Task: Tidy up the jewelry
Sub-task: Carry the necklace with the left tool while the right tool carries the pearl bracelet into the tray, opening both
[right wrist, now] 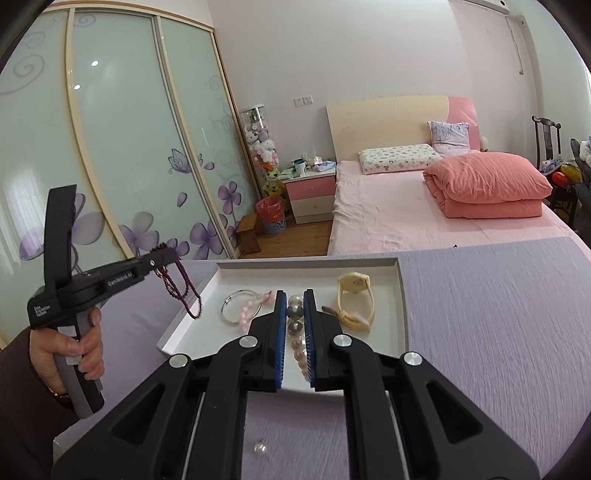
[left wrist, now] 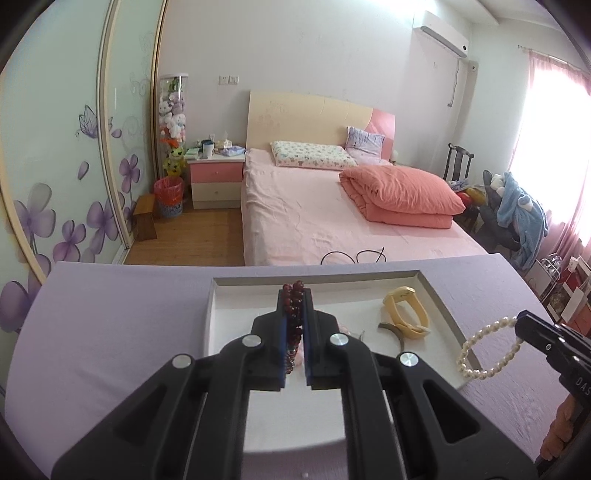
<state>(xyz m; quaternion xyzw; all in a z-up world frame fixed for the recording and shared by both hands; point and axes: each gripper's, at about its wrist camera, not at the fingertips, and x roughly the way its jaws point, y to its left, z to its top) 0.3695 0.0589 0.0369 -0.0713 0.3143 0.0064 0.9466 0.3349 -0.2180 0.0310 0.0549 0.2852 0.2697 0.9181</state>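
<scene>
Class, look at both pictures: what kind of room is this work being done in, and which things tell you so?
Most likely a home bedroom: a bed with pink sheets, a bedside cabinet next to it, and a sliding wardrobe with flower-printed doors.

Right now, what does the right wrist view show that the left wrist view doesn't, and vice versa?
Right wrist only: a silver bangle with pink beads in the white tray, a small clear bead on the purple tabletop, and the hand holding the left gripper.

Left wrist only: the air conditioner and pink curtain.

Both: dark red bead bracelet, pearl bracelet, yellow watch, right gripper.
</scene>
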